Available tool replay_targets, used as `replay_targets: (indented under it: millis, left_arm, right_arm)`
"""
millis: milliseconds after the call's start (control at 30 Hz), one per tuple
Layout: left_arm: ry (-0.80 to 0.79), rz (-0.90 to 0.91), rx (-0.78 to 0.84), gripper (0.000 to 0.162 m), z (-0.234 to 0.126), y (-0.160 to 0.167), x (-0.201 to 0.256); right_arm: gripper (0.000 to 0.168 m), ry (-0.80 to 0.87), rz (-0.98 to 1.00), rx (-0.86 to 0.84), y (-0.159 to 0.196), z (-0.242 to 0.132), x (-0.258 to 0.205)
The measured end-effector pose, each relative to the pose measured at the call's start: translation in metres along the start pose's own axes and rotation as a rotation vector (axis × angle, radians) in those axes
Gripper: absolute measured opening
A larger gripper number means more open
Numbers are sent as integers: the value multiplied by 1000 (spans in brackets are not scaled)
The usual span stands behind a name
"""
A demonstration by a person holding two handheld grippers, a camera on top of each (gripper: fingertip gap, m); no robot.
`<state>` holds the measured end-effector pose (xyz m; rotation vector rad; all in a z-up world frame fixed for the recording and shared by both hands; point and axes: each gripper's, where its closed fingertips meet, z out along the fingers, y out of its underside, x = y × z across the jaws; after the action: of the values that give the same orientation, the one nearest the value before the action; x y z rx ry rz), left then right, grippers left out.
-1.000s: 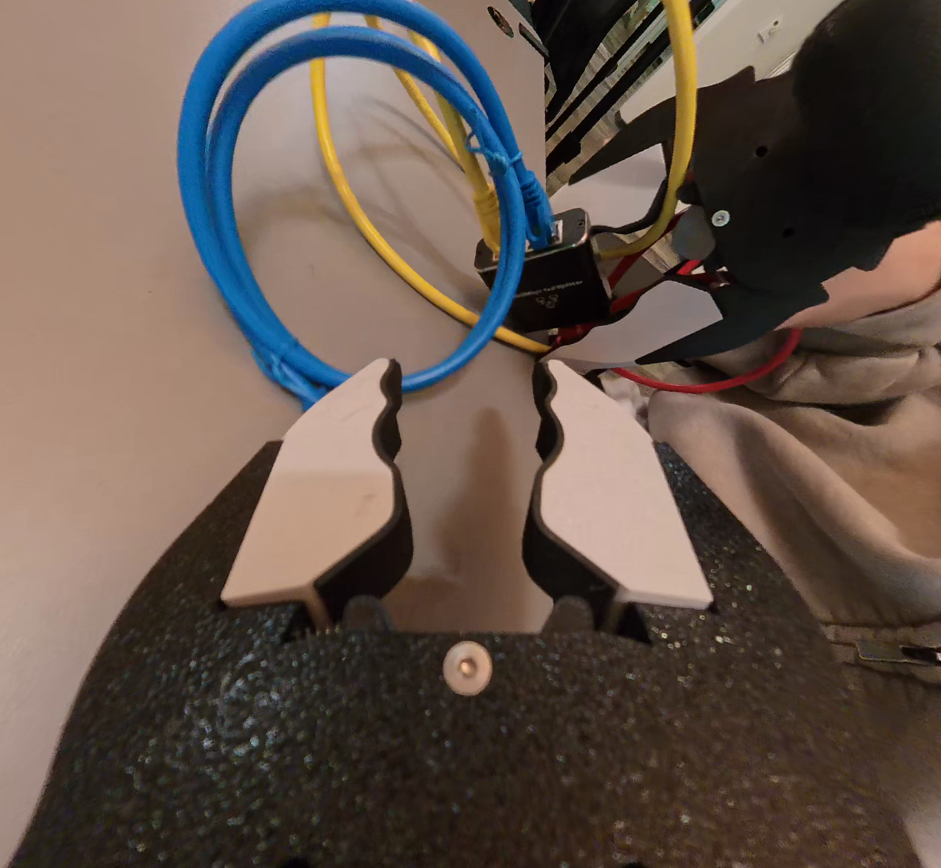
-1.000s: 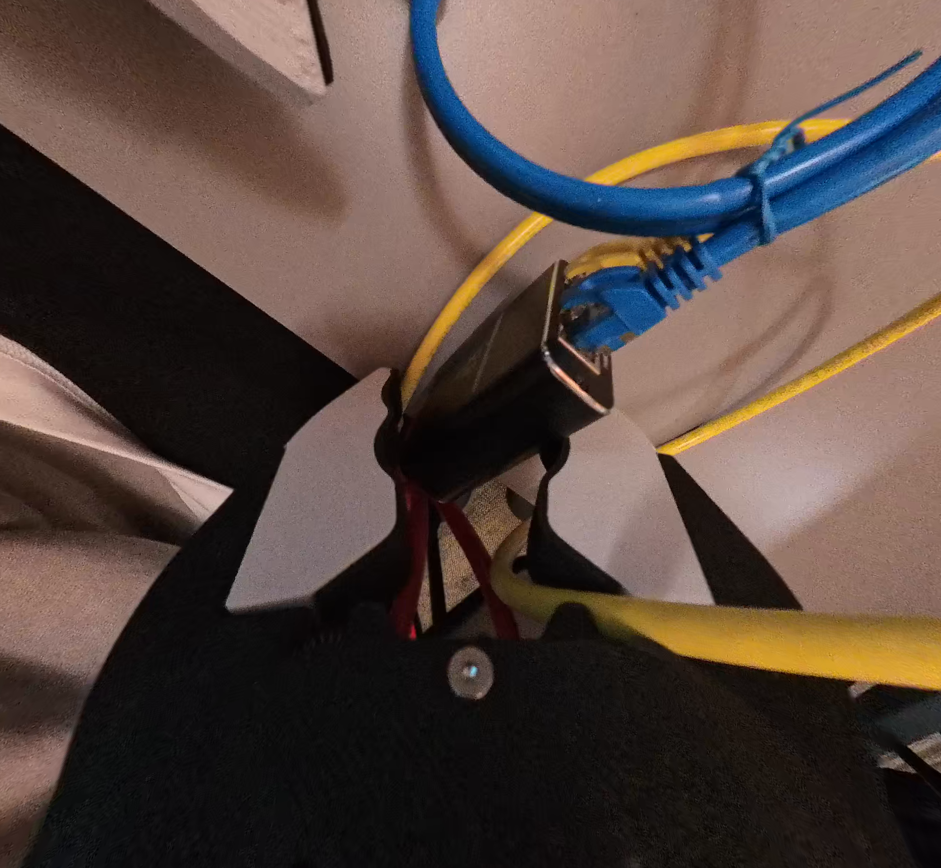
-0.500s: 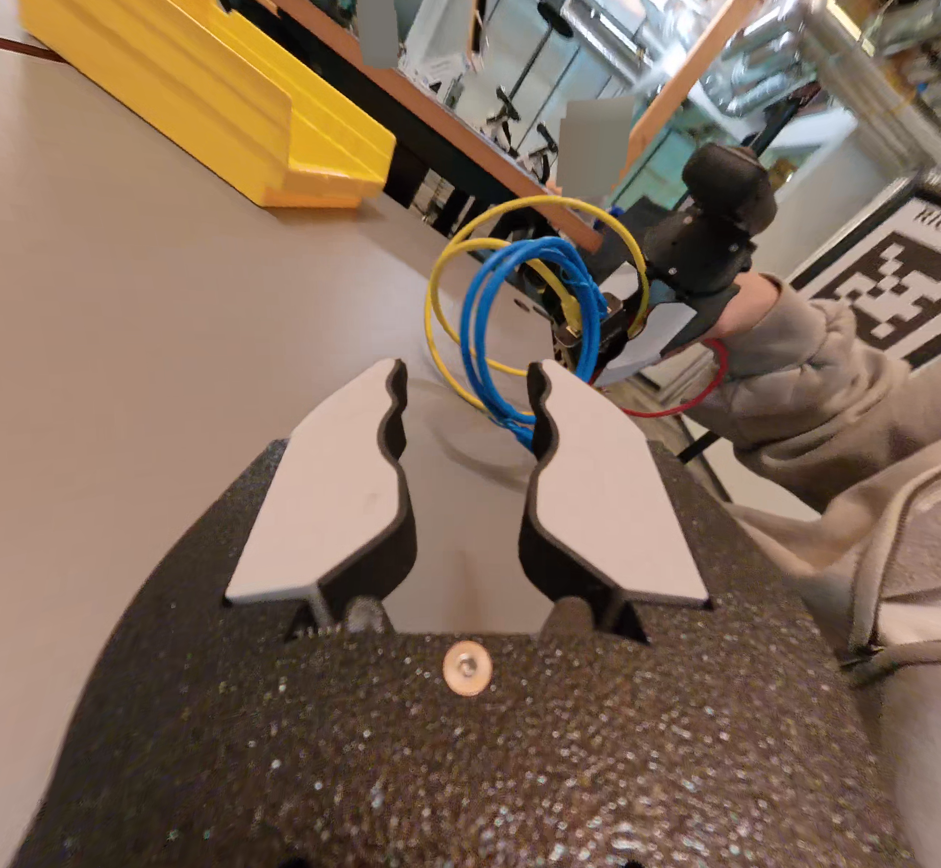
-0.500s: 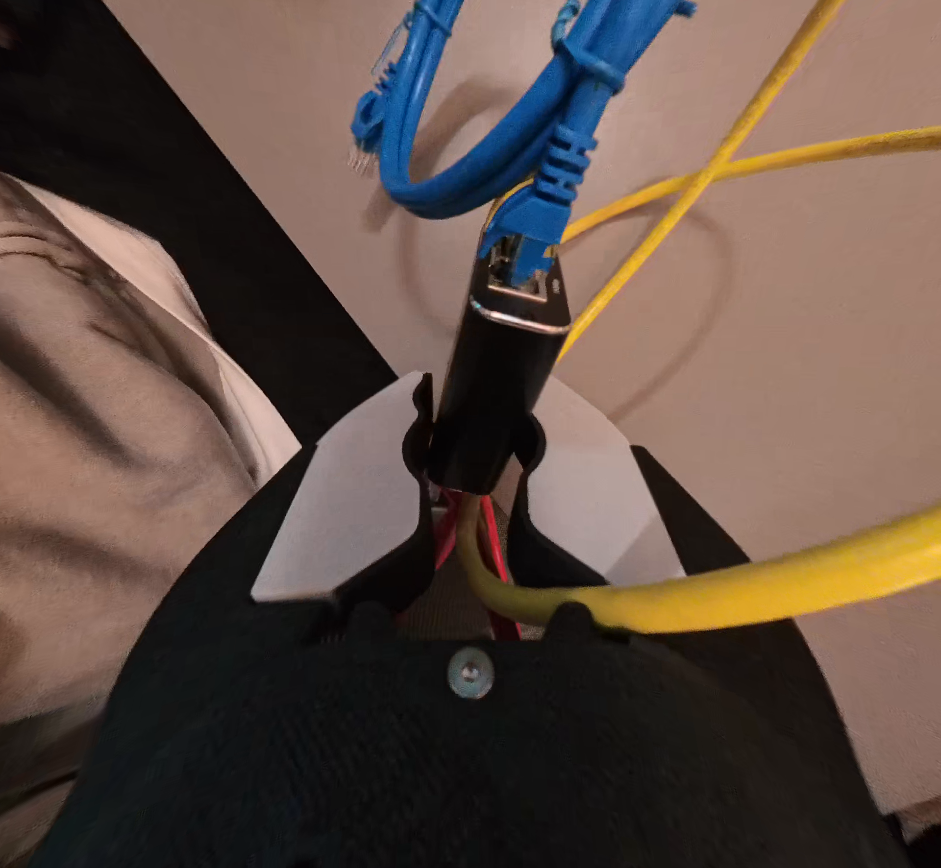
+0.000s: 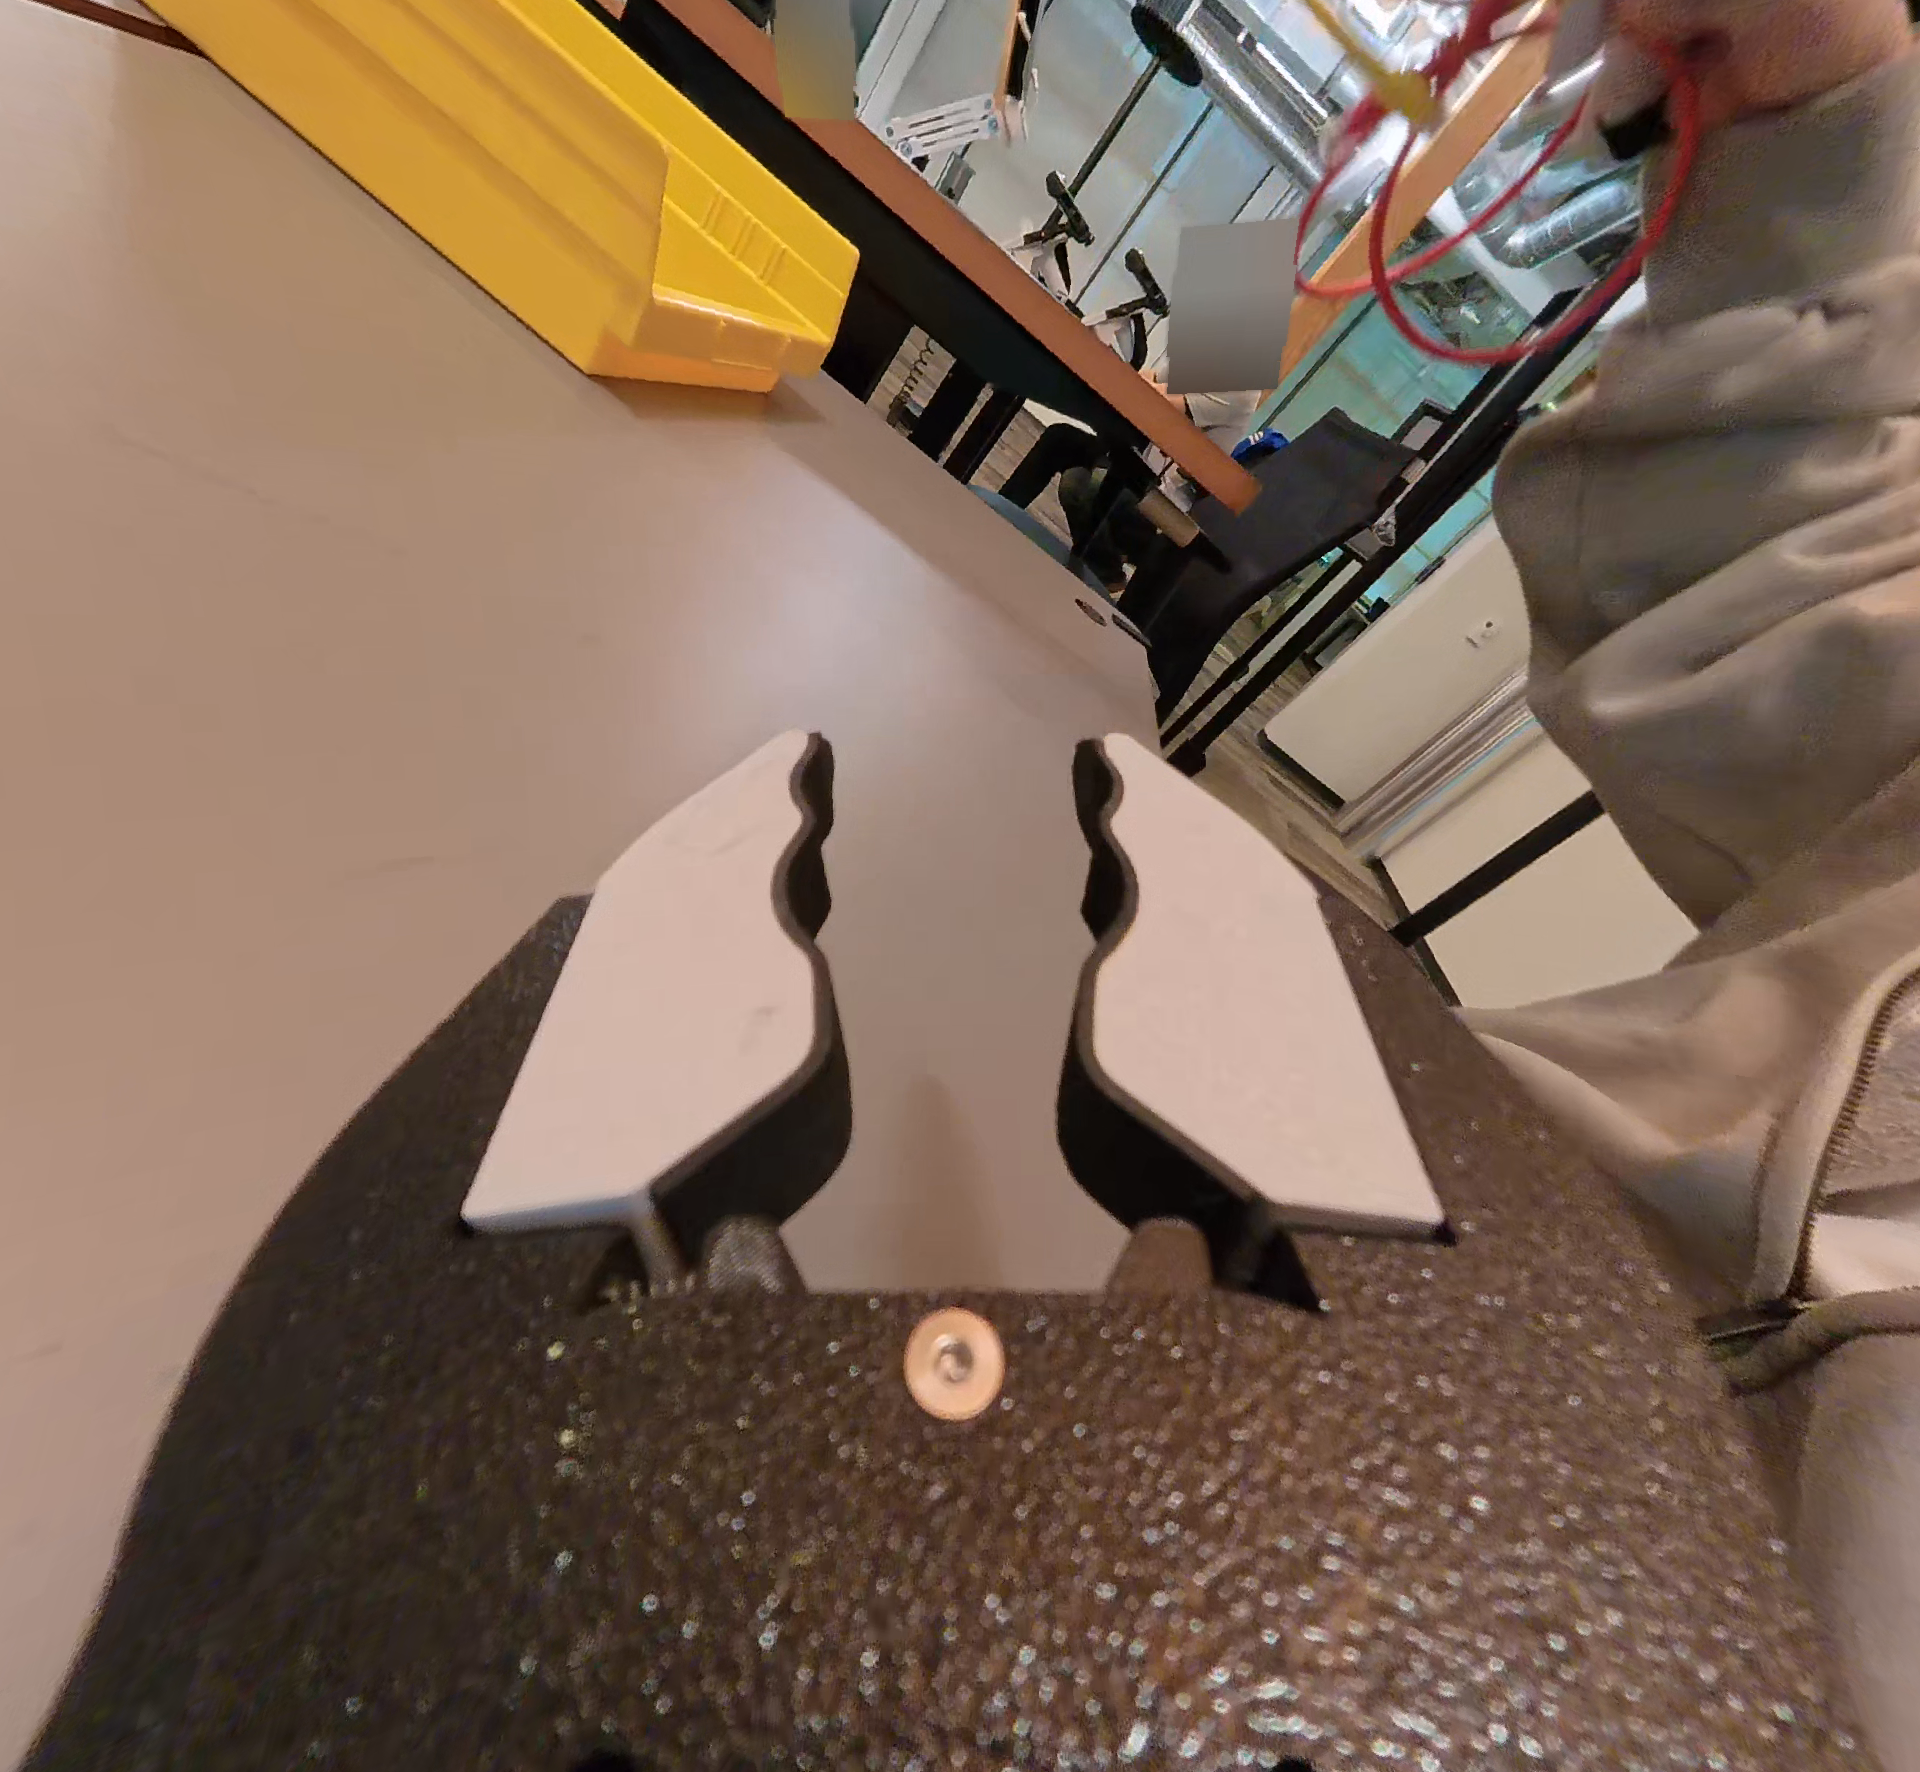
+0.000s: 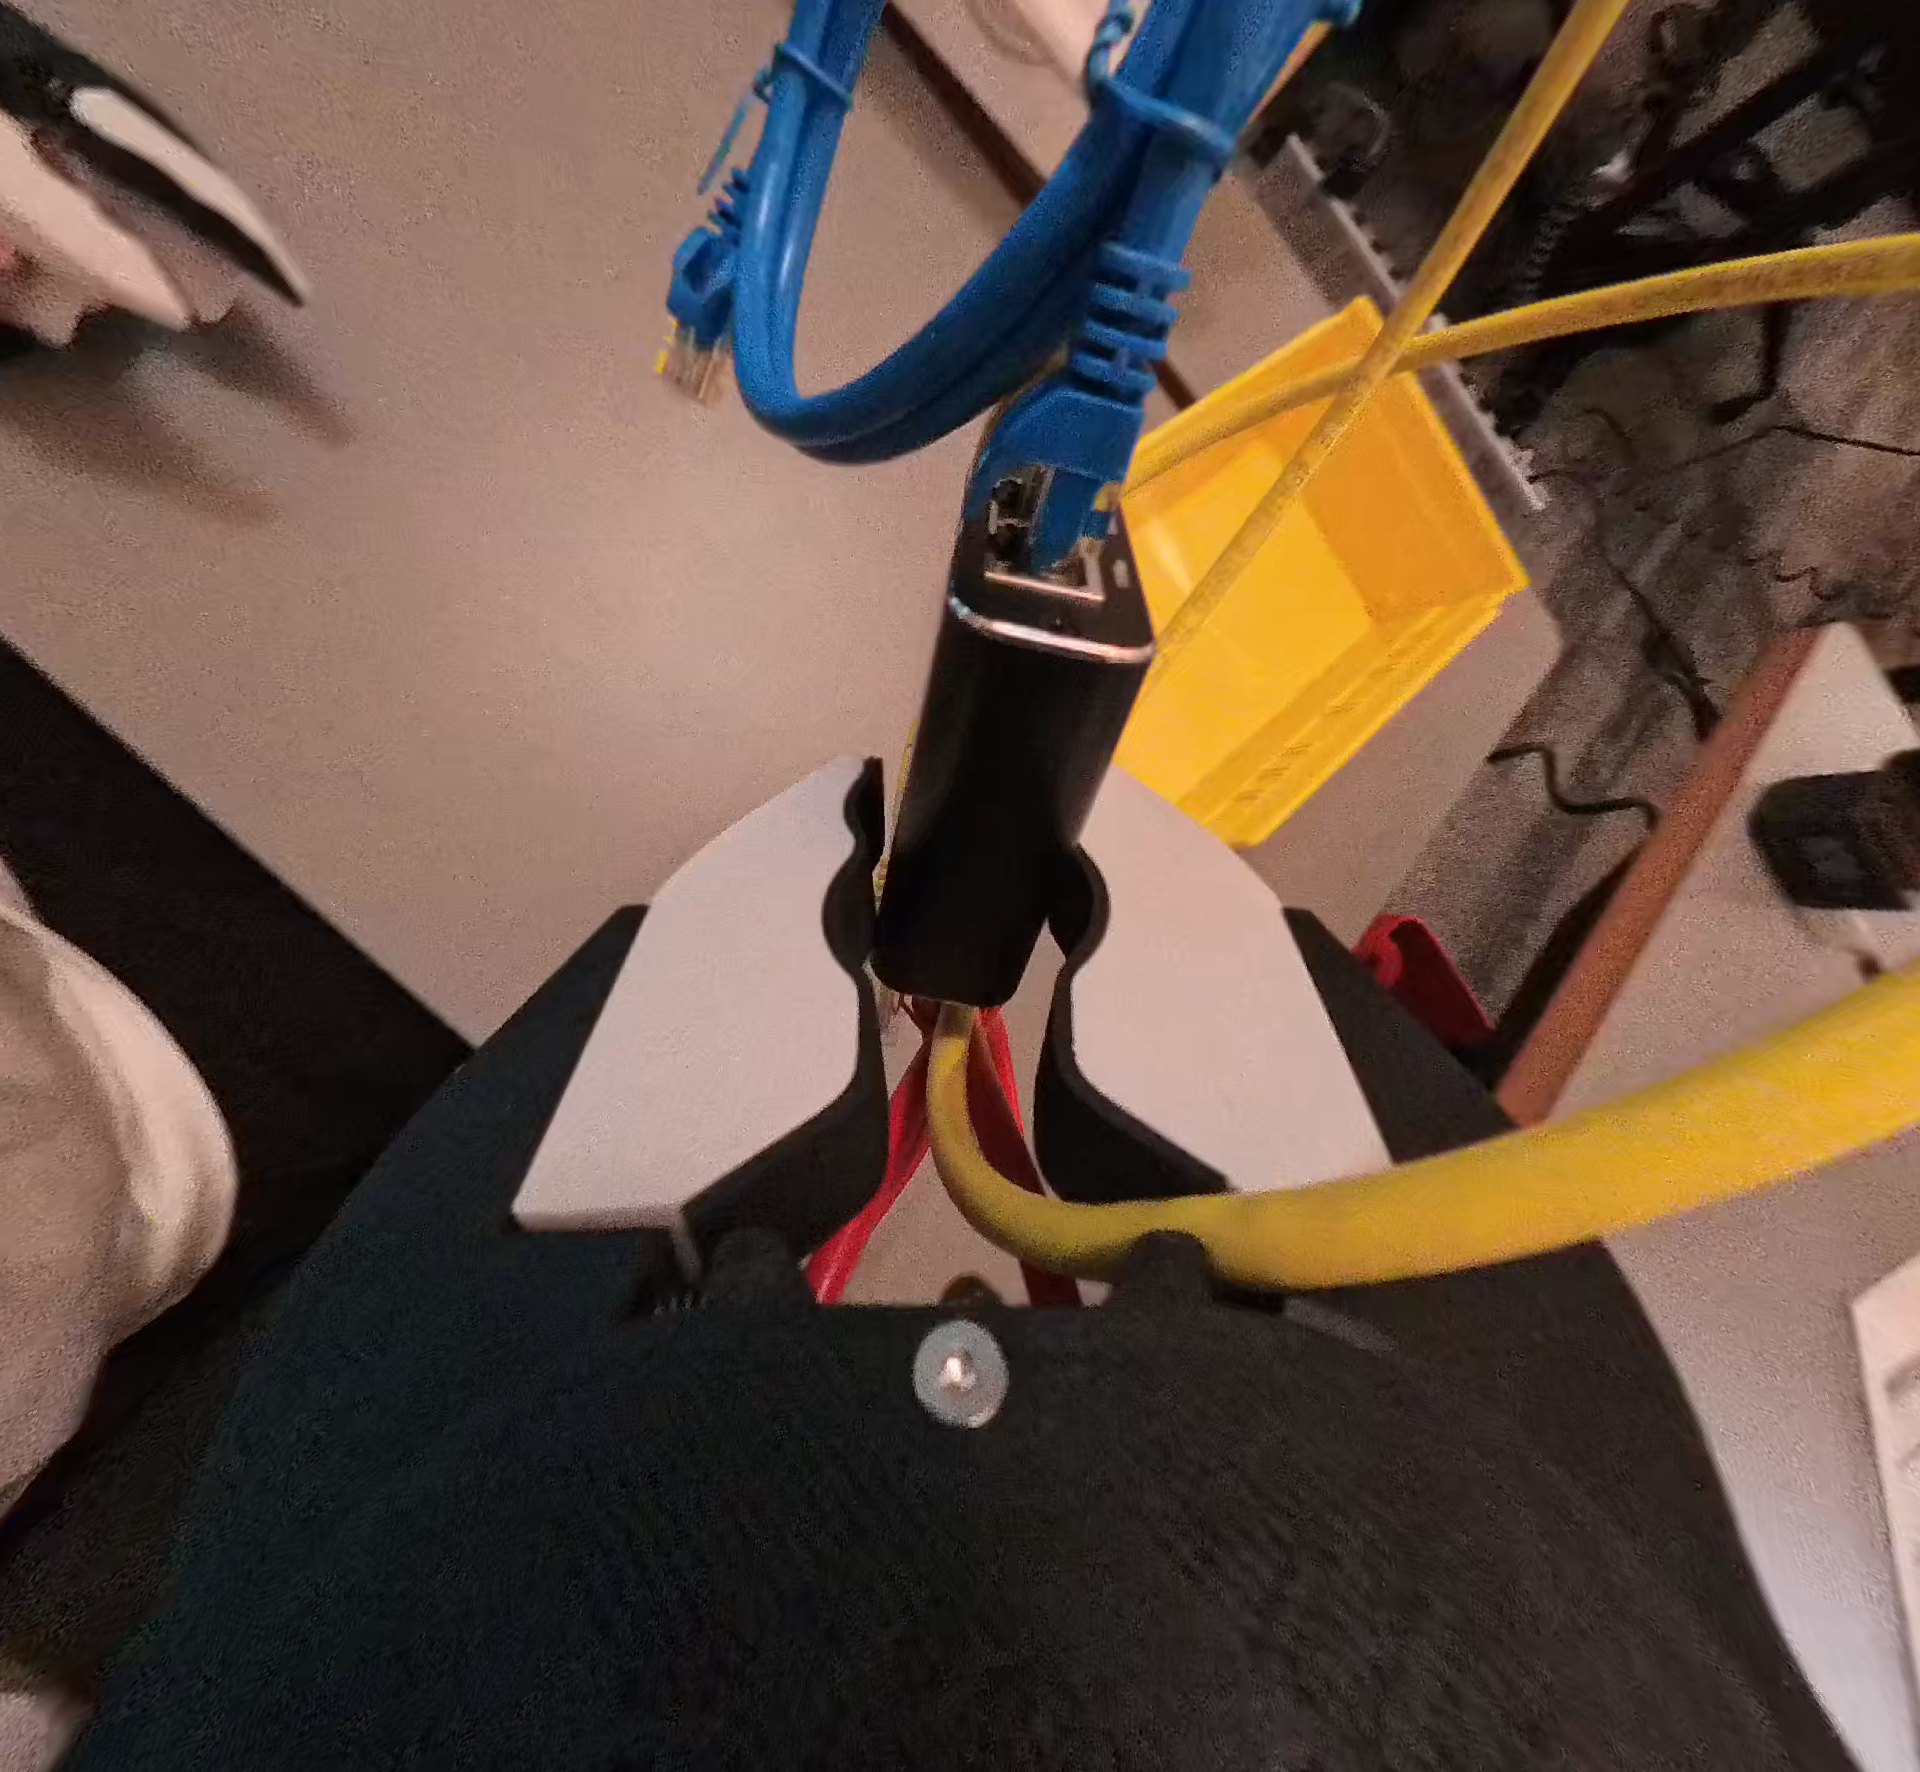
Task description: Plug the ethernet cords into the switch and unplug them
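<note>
Behind the beige table (image 5: 416,579) a workshop is showing – desks, stands, a yellow bin (image 5: 468,112) sitting at the far edge. The right gripper (image 6: 977,849) is clamping the black switch (image 6: 1013,766) by its rear end and holding it up off the table, ports pointing away from the camera. A blue cord (image 6: 1122,195) is sitting plugged in the front port, its bundled loop hanging with the free plug (image 6: 691,325) dangling; a yellow cord (image 6: 1403,1203) and red wires (image 6: 883,1172) are leaving the back of the switch between the fingers. The left gripper (image 5: 951,787) is hovering over bare table, fingers apart and holding nothing, well away from the switch. By my reading the unplugging step is in hand: the left gripper is needing to come across, close on the blue plug's boot and press its latch while the right is steadying the switch – a straight pull along the port. No brand or writing is readable on the switch from this side.
</note>
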<state>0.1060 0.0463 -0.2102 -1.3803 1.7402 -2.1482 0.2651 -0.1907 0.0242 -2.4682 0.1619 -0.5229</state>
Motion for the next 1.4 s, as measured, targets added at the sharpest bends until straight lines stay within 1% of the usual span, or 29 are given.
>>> replay_targets:
  millis: [67,133,200,267,367,467,533,567,633,767,833,867,900,933,1000,1033,1067,1167,1233,1267,1400]
  left_arm:
    - [4,-7,-5,45,1,1,0]
    - [6,-14,-3,45,1,1,-1]
    - [6,-22,2,45,0,0,-2]
    - [11,-27,4,45,0,0,-2]
    - [17,-27,-3,45,1,1,-1]
    - [22,-15,-16,45,4,3,1]
    - [25,-5,-37,45,6,6,2]
    - [27,0,-47,45,7,7,3]
    - [30,9,-66,45,9,9,5]
    - [34,6,-93,45,12,13,5]
    - [38,-3,-96,44,13,13,4]
    - [40,-8,-95,44,13,13,4]
    - [42,-13,-93,44,13,13,4]
    - [42,-17,-92,44,13,13,4]
    - [50,-21,-86,44,13,12,5]
    - [54,-24,-83,44,13,12,6]
    - [55,-27,-81,44,13,12,6]
    - [55,-31,-77,44,13,12,6]
    - [59,-37,-79,44,13,13,6]
    - [61,-41,-78,44,13,13,6]
    - [61,-40,-78,44,13,13,7]
  right_arm:
    - [31,57,35,44,-15,1,43]
    - [31,82,113,137,-30,13,84]
    - [31,56,207,266,-44,36,119]
    - [31,55,260,400,-52,68,149]
    - [31,46,376,584,-55,120,183]
    - [32,58,440,782,-56,163,205]
    - [31,84,458,863,-51,188,215]
    - [31,104,476,871,-47,201,220]
    - [32,135,508,849,-35,228,225]
    - [33,256,519,644,6,279,223]
    - [34,323,524,601,21,288,222]
    - [35,348,560,587,25,289,223]
    - [35,367,604,571,26,288,225]
    - [35,371,602,553,24,287,225]
    - [37,320,492,472,22,291,221]
    - [36,227,422,456,17,295,211]
    - [36,162,392,409,19,299,202]
    - [36,116,444,305,29,302,190]
    - [39,-18,492,267,29,305,170]
    - [43,-55,530,236,32,306,164]
    - [46,-99,631,180,39,300,162]
